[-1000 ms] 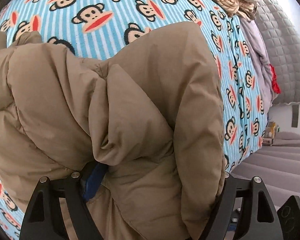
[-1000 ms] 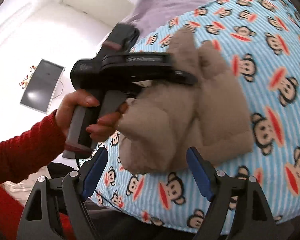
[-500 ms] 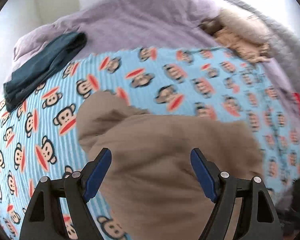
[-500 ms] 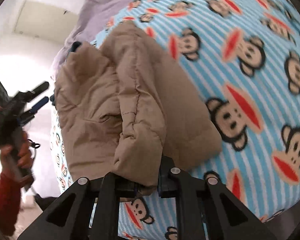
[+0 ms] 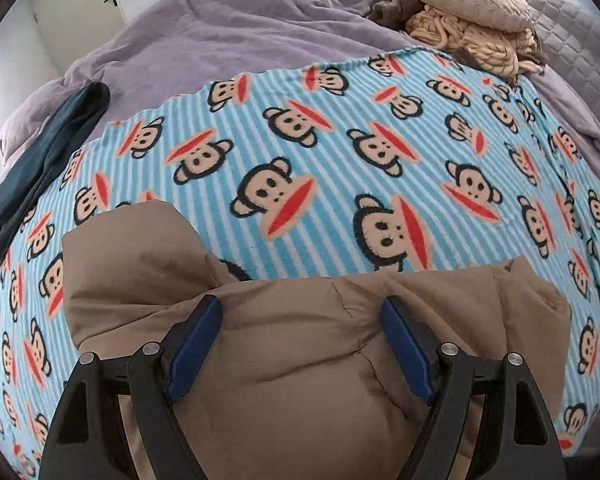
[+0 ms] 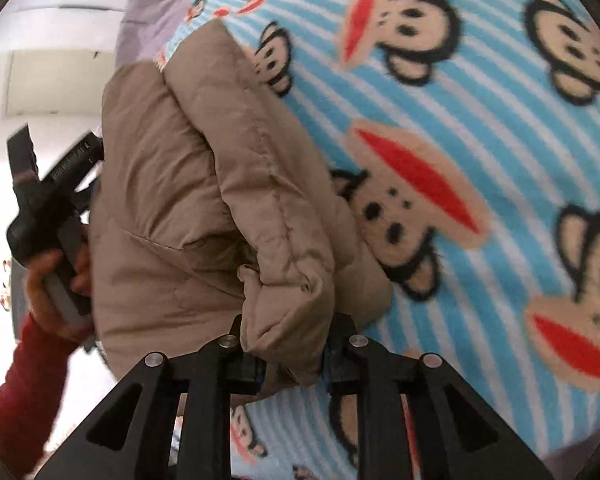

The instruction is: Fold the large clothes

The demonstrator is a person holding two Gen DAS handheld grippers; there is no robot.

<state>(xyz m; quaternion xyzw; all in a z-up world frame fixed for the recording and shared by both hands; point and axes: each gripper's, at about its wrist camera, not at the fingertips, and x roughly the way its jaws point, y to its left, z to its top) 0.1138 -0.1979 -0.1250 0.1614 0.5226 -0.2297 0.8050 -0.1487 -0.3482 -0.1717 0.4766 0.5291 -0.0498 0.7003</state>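
A tan padded jacket [image 5: 140, 280] lies bunched and folded on a blue striped monkey-print blanket [image 5: 340, 140]. My left gripper [image 5: 300, 344] hangs open just above the jacket, its blue pads [image 5: 196, 340] apart and gripping nothing. In the right wrist view, my right gripper [image 6: 290, 368] has a thick fold at the near edge of the jacket [image 6: 180, 180] between its pads. Its jaws are opening slightly while still pressing the fold. The left gripper's black handle [image 6: 48, 208] shows beyond the jacket, held by a hand [image 6: 60, 276] in a red sleeve.
A dark teal garment [image 5: 40, 152] lies at the blanket's left edge on a purple duvet [image 5: 240, 28]. A beige cushion [image 5: 468, 4] and a knitted bundle [image 5: 480, 44] sit at the far right by a grey quilted headboard [image 5: 580, 40].
The left gripper let go of the jacket and drew back above it. The right gripper came down, rolled, and closed on a fold at the jacket's near edge.
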